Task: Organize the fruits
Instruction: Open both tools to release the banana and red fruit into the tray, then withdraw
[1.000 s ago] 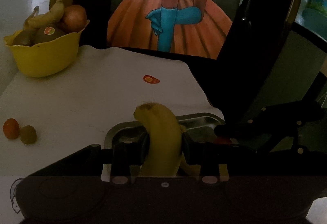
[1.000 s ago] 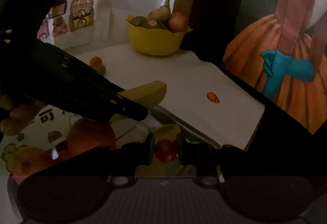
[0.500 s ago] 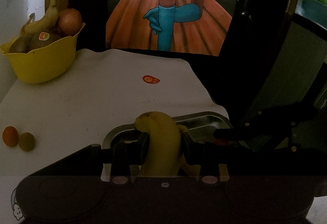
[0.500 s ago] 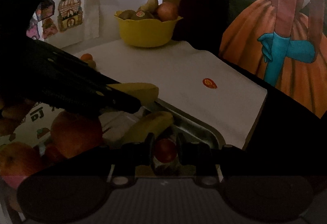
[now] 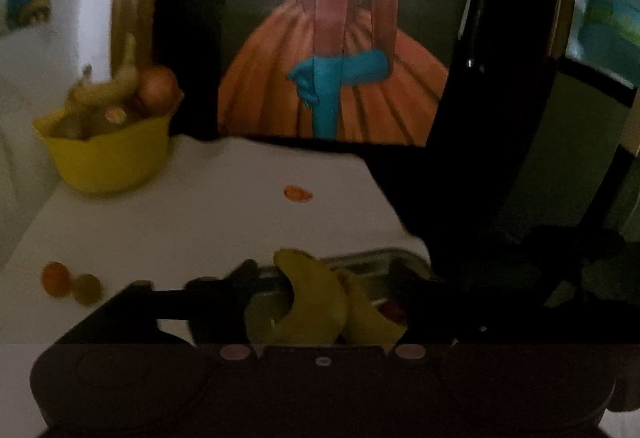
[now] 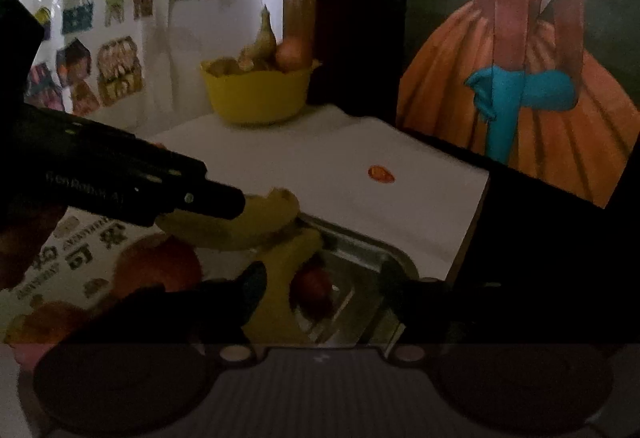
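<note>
1. Hovering over the metal tray (image 5: pixel 384 258) at the near edge of the tabletop (image 5: pixel 208 222), the left tongs (image 5: pixel 324 286) are spread wide and gripping nothing; a banana (image 5: pixel 316 302) sits between the fingers but I can't see either one touching it.
2. Right wrist view: that banana (image 6: pixel 240 222) pokes out past the tip of the left tongs, resting across a second banana (image 6: pixel 288 270) that lies in the tray (image 6: pixel 372 258).
3. Right tongs (image 6: pixel 324 286) are also wide open, empty, with a small red fruit (image 6: pixel 314 288) lying on the tray floor between the fingers, clear of both.
4. Left of the tray there's a big reddish round fruit (image 6: pixel 160 266) on a printed sheet (image 6: pixel 80 250).
5. Far left on the tabletop: a yellow bowl (image 5: pixel 108 158) piled with fruit, including a banana and a round brownish one. It's blurry, so the rest I can't name.
6. Near left, a small orange fruit (image 5: pixel 55 277) and a small greenish one (image 5: pixel 86 288) sit touching, well apart from the tray.
7. A round orange sticker (image 5: pixel 298 194) sits mid-tabletop, and a painting of an orange dress (image 5: pixel 332 78) stands behind.
</note>
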The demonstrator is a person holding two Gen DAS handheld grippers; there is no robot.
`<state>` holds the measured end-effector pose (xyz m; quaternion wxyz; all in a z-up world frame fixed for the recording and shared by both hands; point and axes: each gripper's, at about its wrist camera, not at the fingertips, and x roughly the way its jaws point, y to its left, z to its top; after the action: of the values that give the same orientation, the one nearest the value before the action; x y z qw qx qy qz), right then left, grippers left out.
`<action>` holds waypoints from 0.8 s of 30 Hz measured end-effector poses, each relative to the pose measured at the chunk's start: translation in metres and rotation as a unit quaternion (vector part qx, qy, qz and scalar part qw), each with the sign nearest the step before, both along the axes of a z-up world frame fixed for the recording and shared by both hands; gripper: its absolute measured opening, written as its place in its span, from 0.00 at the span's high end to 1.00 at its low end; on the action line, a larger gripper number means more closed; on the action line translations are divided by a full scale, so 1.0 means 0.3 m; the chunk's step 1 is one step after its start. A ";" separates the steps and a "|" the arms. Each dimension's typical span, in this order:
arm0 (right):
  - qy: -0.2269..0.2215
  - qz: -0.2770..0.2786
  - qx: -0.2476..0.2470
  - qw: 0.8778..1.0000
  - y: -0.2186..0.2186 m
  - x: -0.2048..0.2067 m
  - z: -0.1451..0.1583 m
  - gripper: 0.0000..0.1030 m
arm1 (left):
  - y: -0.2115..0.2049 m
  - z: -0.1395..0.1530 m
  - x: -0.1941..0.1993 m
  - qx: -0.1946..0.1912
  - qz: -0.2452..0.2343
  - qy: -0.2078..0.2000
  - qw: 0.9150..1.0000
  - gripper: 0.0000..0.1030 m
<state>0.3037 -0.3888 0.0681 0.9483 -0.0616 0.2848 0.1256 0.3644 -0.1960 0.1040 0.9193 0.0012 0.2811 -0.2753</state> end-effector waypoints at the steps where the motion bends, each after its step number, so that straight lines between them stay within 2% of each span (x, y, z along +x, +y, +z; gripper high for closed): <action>1: -0.008 -0.002 0.000 1.000 0.004 -0.022 0.018 0.22 | 0.010 0.017 -0.019 -0.004 0.004 -0.007 1.000 0.19; 5: -0.036 -0.013 0.003 0.999 0.022 -0.111 0.091 0.10 | 0.061 0.084 -0.113 -0.016 0.029 -0.037 0.999 0.02; 6: -0.042 -0.016 0.003 0.999 0.026 -0.127 0.105 0.09 | 0.073 0.099 -0.140 -0.017 0.036 -0.045 0.998 0.01; 8: -0.057 -0.028 0.006 0.998 0.038 -0.176 0.132 0.02 | 0.097 0.122 -0.189 -0.017 0.045 -0.054 0.997 0.01; 14: -0.070 -0.061 0.023 0.995 0.077 -0.328 0.177 0.00 | 0.189 0.163 -0.376 -0.041 0.065 -0.063 0.995 0.01; 18: -0.082 -0.078 0.033 0.993 0.109 -0.452 0.180 0.00 | 0.244 0.151 -0.507 -0.046 0.068 -0.067 0.994 0.01; 24: -0.081 -0.087 0.055 0.991 0.138 -0.624 0.134 0.00 | 0.322 0.097 -0.668 -0.040 0.074 -0.068 0.994 0.01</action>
<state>0.1163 -0.3474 0.1081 0.9775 0.0059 0.2041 0.0528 0.1641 -0.0993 0.1333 0.9534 -0.0379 0.2058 -0.2172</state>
